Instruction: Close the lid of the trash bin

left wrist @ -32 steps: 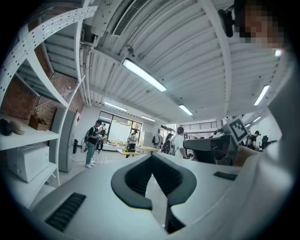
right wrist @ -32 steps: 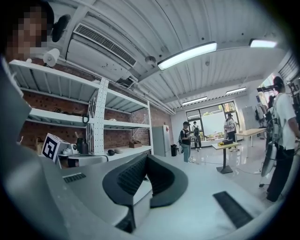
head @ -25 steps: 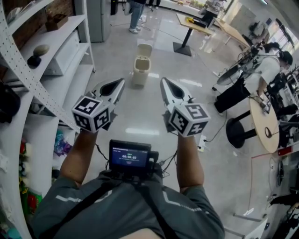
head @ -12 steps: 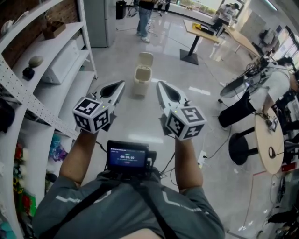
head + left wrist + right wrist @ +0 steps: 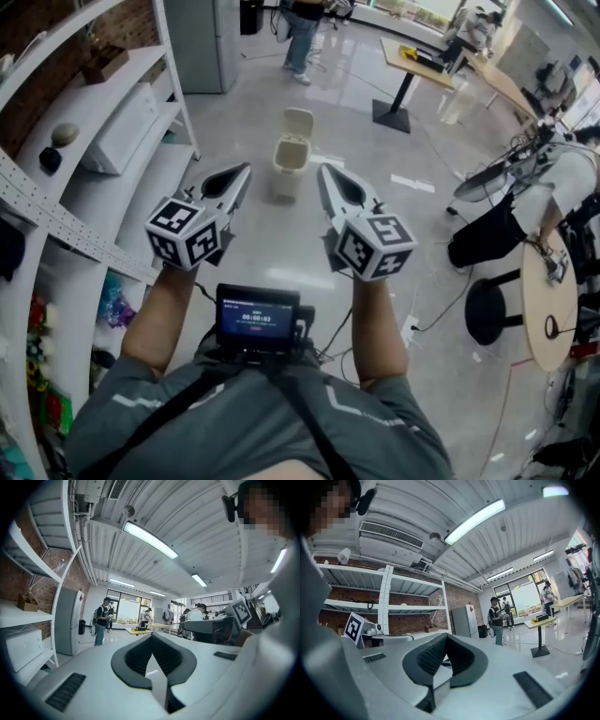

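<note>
The cream plastic trash bin (image 5: 288,167) stands on the glossy grey floor (image 5: 281,246). Its hinged lid (image 5: 298,122) is tipped up and back, leaving the mouth uncovered. In the head view the bin sits at 12 o'clock from the person, in line with the gap between the two tools and well apart from both tips.

The left tongs (image 5: 243,172) point toward 1 o'clock, and the bin lies off that tip at about 1 o'clock, farther out across the floor. The right tongs (image 5: 324,170) point toward 11 o'clock, and the bin lies at about 11 o'clock from that tip. Each gripper view shows its own jaws brought together to a point, with nothing held between them. The two tools are side by side, level with one another in the head view.

A white metal shelving rack (image 5: 112,122) runs along the 9 o'clock side. A small black screen (image 5: 258,319) sits at the person's chest at 6 o'clock. A standing person in blue trousers (image 5: 305,42) is beyond the bin at 12 o'clock.
</note>
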`<state>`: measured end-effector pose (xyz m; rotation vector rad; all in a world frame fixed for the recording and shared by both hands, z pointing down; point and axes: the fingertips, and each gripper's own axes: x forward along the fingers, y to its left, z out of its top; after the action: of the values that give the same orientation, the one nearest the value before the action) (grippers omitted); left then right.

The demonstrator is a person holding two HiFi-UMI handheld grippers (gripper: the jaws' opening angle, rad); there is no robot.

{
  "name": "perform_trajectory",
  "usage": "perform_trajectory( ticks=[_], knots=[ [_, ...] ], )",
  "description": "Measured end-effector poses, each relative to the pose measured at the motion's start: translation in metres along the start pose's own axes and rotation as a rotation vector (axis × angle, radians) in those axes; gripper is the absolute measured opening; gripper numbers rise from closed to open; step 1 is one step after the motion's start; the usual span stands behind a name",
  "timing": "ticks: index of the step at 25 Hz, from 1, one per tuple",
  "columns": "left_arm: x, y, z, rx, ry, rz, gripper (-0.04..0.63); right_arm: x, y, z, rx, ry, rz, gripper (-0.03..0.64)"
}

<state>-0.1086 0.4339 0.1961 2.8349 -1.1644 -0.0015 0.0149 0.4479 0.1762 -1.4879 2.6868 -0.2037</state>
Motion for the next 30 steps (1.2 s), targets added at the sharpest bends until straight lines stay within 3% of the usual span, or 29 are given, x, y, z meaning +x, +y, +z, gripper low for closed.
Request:
perform_trajectory(
  ticks=[5,11,19,30],
  knots=[
    [0.033,0.034,-0.001,-0.025,-0.015,-0.015,0.0,0.037,-0.022,-0.001,-0.005,0.009,-0.029,0.011],
    [0.076,0.078,0.004,0.007,-0.002,-0.041,0.0,0.086,-0.05,-0.002,0.001,0.043,-0.061,0.011],
    [0.12,0.146,0.007,-0.044,0.004,-0.107,0.0,0.158,-0.081,-0.003,-0.02,0.077,-0.135,0.011],
    [0.169,0.194,0.006,-0.076,0.006,-0.151,0.0,0.214,-0.113,0.008,-0.027,0.087,-0.176,0.011]
  ],
)
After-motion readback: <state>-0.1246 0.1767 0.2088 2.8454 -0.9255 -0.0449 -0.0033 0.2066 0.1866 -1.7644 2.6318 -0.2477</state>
